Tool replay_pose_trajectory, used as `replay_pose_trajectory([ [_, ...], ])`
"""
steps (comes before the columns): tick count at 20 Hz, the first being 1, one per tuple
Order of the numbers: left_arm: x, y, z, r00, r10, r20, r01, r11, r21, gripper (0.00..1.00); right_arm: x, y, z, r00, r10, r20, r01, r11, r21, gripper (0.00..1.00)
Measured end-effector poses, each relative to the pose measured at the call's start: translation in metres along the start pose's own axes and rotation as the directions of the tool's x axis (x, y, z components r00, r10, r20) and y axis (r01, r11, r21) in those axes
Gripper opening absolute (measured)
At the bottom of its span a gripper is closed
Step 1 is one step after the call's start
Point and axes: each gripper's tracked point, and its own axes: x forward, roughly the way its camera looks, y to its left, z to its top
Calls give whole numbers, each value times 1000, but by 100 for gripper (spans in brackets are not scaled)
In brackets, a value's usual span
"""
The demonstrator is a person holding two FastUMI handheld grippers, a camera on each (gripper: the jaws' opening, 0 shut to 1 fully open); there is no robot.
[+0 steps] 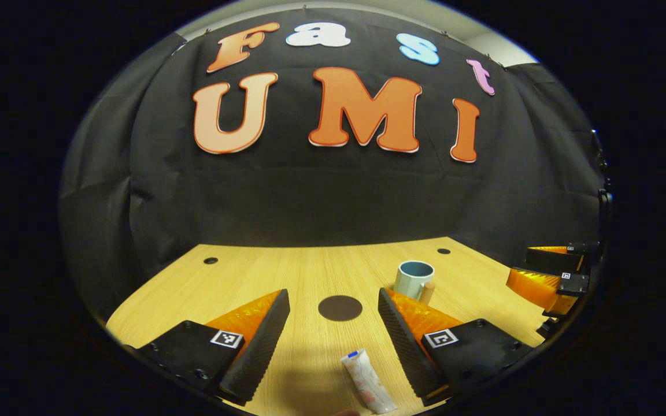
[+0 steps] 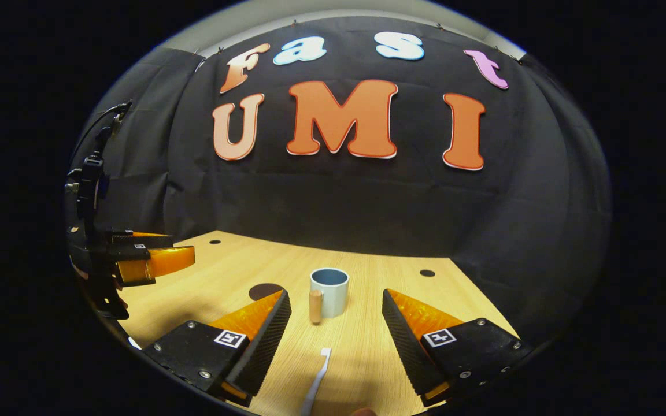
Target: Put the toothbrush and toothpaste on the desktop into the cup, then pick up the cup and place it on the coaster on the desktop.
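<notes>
A white toothpaste tube [image 1: 368, 382] with a blue cap lies on the wooden desk between the fingers of my open left gripper [image 1: 333, 346], nearer the right finger. The dark round coaster [image 1: 340, 308] sits just beyond it. A pale blue cup [image 1: 413, 278] with a wooden handle stands further right. In the right gripper view, a white toothbrush [image 2: 317, 374] lies on the desk between the fingers of my open right gripper [image 2: 336, 346]. The cup [image 2: 329, 290] stands upright ahead of it, with the coaster [image 2: 265, 290] to its left. The left gripper [image 2: 148, 260] hovers at the left.
The wooden desk [image 1: 252, 277] has small dark holes near its back corners [image 1: 210, 260] [image 1: 443, 251]. Black cloth walls close the booth behind and at both sides. The right gripper [image 1: 552, 271] hangs over the desk's right edge in the left gripper view.
</notes>
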Motion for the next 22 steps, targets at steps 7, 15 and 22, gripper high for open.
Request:
replay_pose_trajectory([
  [7,7,-12,-60,973,-36,-226,32,999,-22,97,-2,7,-55,973,34,-227,-20,998,63,95],
  [15,15,-11,-134,877,-36,-479,-2,997,-78,97,1,22,-105,912,71,-405,-34,995,96,90],
  [22,9,-18,-163,815,-63,-575,-1,994,-110,98,2,22,-143,850,51,-525,-5,996,89,75],
])
